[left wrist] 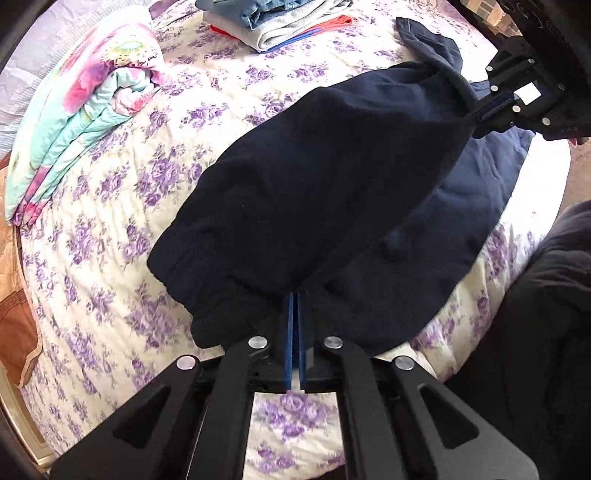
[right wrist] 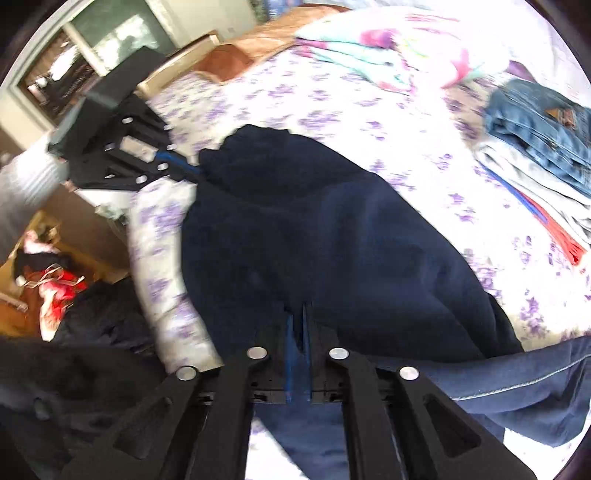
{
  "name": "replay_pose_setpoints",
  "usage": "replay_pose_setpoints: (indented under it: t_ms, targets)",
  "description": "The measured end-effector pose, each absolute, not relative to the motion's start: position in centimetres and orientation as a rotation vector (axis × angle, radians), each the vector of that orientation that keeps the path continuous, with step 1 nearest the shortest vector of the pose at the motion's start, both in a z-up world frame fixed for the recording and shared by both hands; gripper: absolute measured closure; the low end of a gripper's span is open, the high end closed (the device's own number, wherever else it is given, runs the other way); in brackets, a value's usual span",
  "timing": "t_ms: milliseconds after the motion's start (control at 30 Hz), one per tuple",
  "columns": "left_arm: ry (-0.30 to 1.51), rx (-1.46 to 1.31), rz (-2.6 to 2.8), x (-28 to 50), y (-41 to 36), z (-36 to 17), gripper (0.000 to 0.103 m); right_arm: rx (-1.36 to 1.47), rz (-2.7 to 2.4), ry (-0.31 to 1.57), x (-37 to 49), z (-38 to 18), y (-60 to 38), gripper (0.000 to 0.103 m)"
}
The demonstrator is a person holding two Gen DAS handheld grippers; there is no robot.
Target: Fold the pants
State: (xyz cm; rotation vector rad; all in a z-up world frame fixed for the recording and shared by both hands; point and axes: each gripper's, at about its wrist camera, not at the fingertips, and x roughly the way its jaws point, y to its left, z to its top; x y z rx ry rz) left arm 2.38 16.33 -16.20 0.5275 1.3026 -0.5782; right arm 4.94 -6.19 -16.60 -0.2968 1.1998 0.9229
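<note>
Dark navy pants (left wrist: 314, 192) hang stretched between my two grippers above a bed with a purple-flowered quilt (left wrist: 110, 221). My left gripper (left wrist: 295, 299) is shut on one edge of the pants, near a ribbed cuff or waistband. My right gripper (left wrist: 480, 114) is shut on the far edge at upper right. In the right wrist view the pants (right wrist: 332, 229) fill the middle, my right gripper (right wrist: 299, 314) is shut on them, and the left gripper (right wrist: 192, 170) holds the far end. Part of the pants drapes on the quilt.
A stack of folded clothes with jeans on top (left wrist: 277, 18) lies at the far side of the bed, also in the right wrist view (right wrist: 535, 140). A folded floral blanket (left wrist: 85, 110) lies at left. Dark clothing (left wrist: 546, 314) and floor clutter (right wrist: 48, 288) are beside the bed.
</note>
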Motion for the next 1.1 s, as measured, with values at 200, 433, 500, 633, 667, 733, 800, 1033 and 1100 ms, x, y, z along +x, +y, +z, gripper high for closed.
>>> replay_pose_setpoints:
  t_ms: [200, 433, 500, 633, 667, 733, 800, 1033, 1100]
  targets:
    - [1.352, 0.551, -0.581, -0.1, 17.2, -17.1, 0.102, -0.409, 1.028, 1.246, 0.6, -16.9, -4.0, 0.098]
    - [1.427, 0.504, -0.548, 0.7, 17.3, -21.5, 0.102, -0.416, 1.02, 1.388, -1.5, -24.1, -2.3, 0.103]
    - [1.436, 0.494, -0.539, 0.9, 17.4, -22.2, 0.101, -0.375, 1.024, 1.401, -1.4, -24.4, -2.2, 0.103]
    - [1.427, 0.485, -0.573, -0.2, 17.4, -20.0, 0.073, -0.343, 1.001, 1.318, 0.0, -21.1, -3.3, 0.103]
    - [1.416, 0.469, -0.59, -0.5, 17.6, -19.1, 0.068, -0.339, 0.98, 1.308, 0.7, -20.7, -3.7, 0.102]
    - [1.386, 0.434, -0.601, -1.0, 18.1, -17.4, 0.064, -0.333, 0.925, 1.302, 2.1, -20.9, -4.3, 0.102]
    - [1.357, 0.362, -0.6, -0.5, 18.4, -16.2, 0.064, -0.301, 0.887, 1.328, 3.3, -22.1, -4.4, 0.102]
    - [1.327, -0.013, -0.439, 3.1, 19.4, -17.9, 0.058, -0.334, 0.881, 1.426, 2.1, -26.1, -3.0, 0.102]
    - [1.368, -0.066, -0.361, 3.3, 19.1, -20.4, 0.058, -0.274, 0.861, 1.447, 2.6, -26.1, -3.4, 0.103]
